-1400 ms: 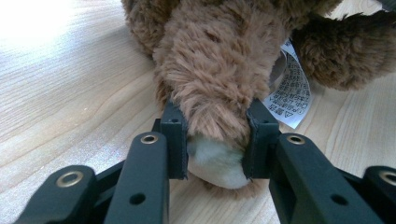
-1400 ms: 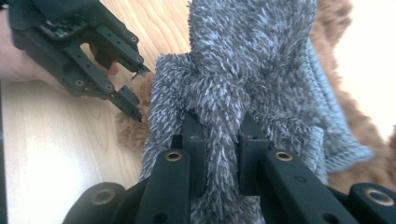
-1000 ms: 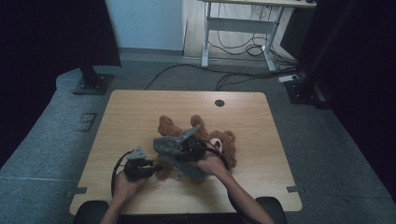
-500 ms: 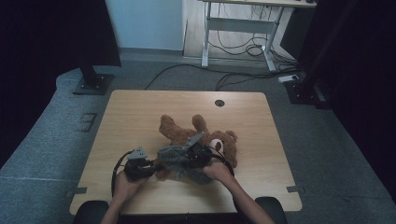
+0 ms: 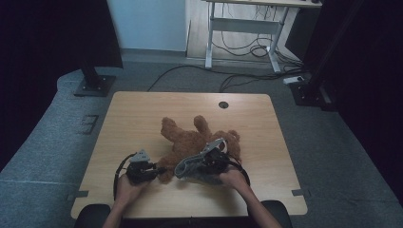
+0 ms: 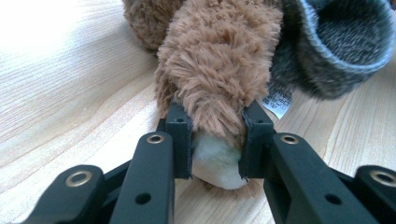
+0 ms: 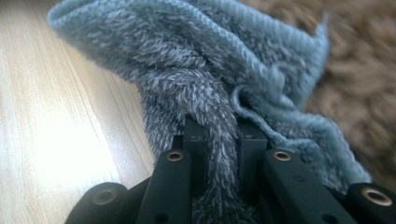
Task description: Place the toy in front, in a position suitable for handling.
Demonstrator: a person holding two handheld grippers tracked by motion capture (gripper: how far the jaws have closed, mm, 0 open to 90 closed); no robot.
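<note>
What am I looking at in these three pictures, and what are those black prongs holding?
A person sits at a wooden table with a hand-held gripper in each hand. The high view looks down from above the table; the other two pictures come from small cameras riding on the grippers, looking along their black jaws. A brown teddy bear lies on the table. The left hand-held gripper is closed on the bear's paw, seen close up in the left gripper view. The right hand-held gripper pinches a fuzzy grey knitted garment, which lies against the bear.
</note>
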